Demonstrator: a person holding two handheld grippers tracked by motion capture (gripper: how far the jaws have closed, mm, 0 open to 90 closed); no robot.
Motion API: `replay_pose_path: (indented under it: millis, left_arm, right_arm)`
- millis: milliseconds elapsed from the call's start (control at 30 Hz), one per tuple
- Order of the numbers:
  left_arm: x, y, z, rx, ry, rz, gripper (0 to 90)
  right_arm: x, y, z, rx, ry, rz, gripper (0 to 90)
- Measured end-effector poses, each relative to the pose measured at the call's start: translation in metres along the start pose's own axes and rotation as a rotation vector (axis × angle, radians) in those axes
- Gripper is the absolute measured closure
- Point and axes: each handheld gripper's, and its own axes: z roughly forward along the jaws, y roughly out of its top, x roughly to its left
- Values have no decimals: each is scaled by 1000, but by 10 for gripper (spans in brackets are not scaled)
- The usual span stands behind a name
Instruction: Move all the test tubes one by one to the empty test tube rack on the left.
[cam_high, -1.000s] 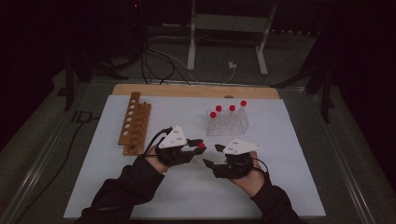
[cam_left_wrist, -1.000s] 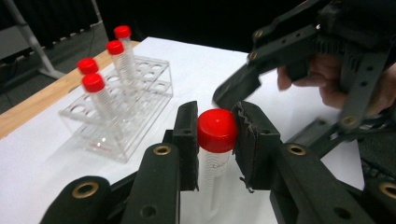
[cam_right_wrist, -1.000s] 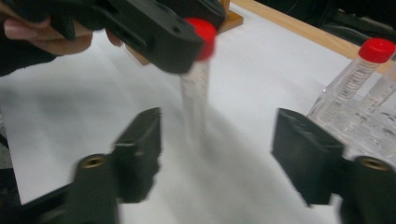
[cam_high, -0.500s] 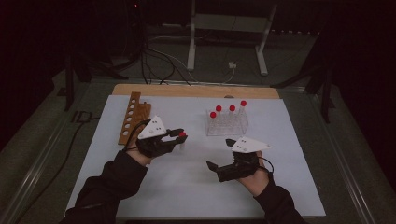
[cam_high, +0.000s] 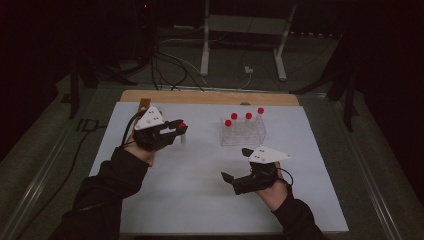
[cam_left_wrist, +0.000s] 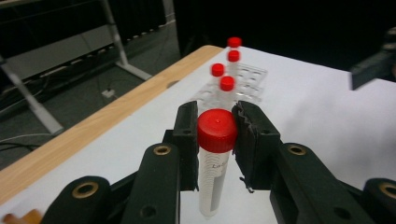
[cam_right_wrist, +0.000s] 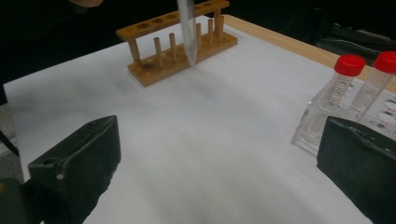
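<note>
Red-capped tube (cam_left_wrist: 216, 140) now farther left

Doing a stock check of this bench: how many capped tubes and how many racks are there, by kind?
Red-capped tubes: 5 (4 standing in the clear rack, 1 held in the left tongs)
Clear racks: 1
Wooden racks: 1
Total: 7

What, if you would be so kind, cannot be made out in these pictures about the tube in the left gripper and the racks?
- Wooden rack: in the high view the left gripper and hand cover most of it.
- Held tube: printed label too blurred in the left gripper view; its cap is cut off by the top edge of the right gripper view.
- Clear rack: empty slots too small to count in the high view.
</note>
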Motion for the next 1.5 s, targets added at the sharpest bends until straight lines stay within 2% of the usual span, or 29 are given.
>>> replay_pose_path:
  millis: [133, 333, 533, 700, 1033, 1500]
  left_arm:
    - [13, 3, -1, -11, 23, -24, 721]
    - [29, 6, -3, -10, 72, -40, 722]
    - [47, 11, -10, -17, 134, -50, 721]
    - [64, 14, -16, -30, 185, -80, 721]
    - [96, 10, -20, -16, 284, -124, 721]
    - [134, 4, -19, -28, 402, -186, 721]
  right_arm:
    - [0, 0, -1, -3, 0, -3, 0]
    - [0, 1, -3, -10, 5, -1, 0]
    - [-1, 1, -4, -12, 12, 2, 0]
    - [-1, 1, -3, -10, 15, 4, 0]
    - [1, 2, -5, -31, 13, 0, 0]
    - [-1, 1, -3, -12, 27, 4, 0]
